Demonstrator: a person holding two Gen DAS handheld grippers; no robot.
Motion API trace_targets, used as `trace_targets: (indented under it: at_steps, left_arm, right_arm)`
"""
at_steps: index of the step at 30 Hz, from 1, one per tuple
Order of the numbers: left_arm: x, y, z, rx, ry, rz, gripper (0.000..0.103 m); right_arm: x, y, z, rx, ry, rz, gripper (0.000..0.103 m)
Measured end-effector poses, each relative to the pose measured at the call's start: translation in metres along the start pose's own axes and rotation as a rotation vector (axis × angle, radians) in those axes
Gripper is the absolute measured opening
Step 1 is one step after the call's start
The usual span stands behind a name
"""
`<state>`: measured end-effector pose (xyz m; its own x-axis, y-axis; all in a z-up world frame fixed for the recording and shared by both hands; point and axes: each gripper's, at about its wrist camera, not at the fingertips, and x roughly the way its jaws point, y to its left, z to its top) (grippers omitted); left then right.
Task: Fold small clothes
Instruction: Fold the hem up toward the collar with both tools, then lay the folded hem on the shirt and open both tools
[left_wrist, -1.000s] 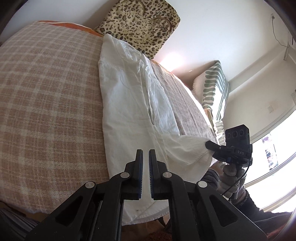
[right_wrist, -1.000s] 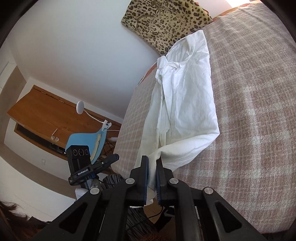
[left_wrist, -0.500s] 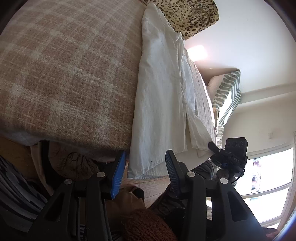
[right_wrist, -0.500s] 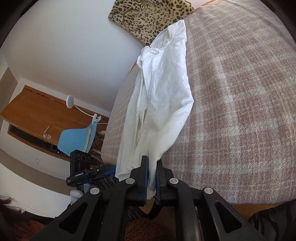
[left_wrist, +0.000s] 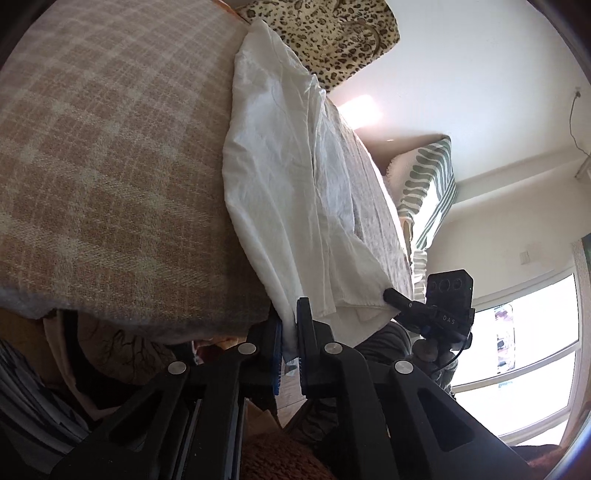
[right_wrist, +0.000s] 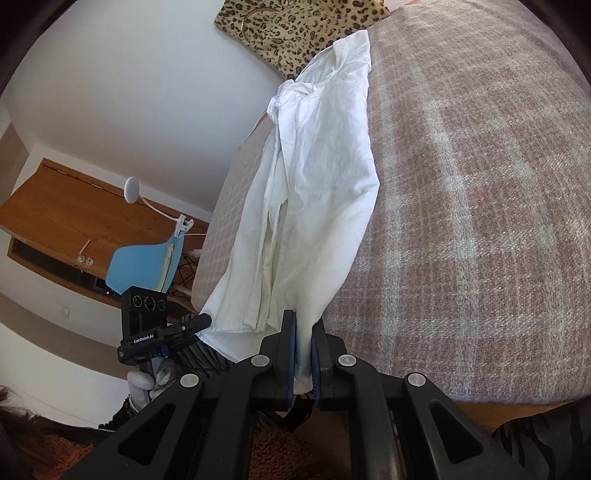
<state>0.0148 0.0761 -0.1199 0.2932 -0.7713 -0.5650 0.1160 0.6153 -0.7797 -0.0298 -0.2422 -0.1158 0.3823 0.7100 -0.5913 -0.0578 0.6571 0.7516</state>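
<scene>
One white shirt (left_wrist: 280, 177) on one checked blanket (left_wrist: 110, 155). Two grippers, left (left_wrist: 290, 325) and right (right_wrist: 303, 332). One spotted bag (right_wrist: 295, 26), one striped pillow (left_wrist: 428, 184), one blue chair (right_wrist: 147, 266), one white lamp (right_wrist: 132, 189).

Shirt (left_wrist: 288, 177) lengthwise on bed (left_wrist: 110, 166), bag (left_wrist: 332, 33) behind, pillow (left_wrist: 428, 184) right

Right hand-held gripper (right_wrist: 303, 345) clamped on hem of white garment (right_wrist: 317, 192) lying lengthwise on plaid-covered bed (right_wrist: 480, 206); left hand-held gripper (right_wrist: 201, 322) beside it
</scene>
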Motion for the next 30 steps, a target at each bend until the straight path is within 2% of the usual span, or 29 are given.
trace_targets:
  at_steps: [5,12,19,23,30]
  left_arm:
    - [-0.01,-0.018,0.021,0.056,-0.055,-0.014,0.004]
    - [-0.01,-0.046,0.067,0.141,-0.121,-0.02,0.004]
    - [0.013,-0.046,0.115,0.192,-0.164,0.025,0.004]
    - [0.034,-0.025,0.139,0.159,-0.174,0.062,0.004]
    - [0.068,0.005,0.164,0.123,-0.14,0.138,0.004]
  right_arm:
    - [-0.009,0.003,0.015,0.027,-0.043,0.075,0.005]
    - [-0.015,0.014,0.055,0.015,-0.112,0.097,0.005]
    - [-0.002,0.016,0.104,0.014,-0.145,0.046,0.005]
    - [0.014,0.002,0.132,0.051,-0.147,-0.004,0.005]
    - [0.052,-0.011,0.165,0.072,-0.102,-0.133,0.005]
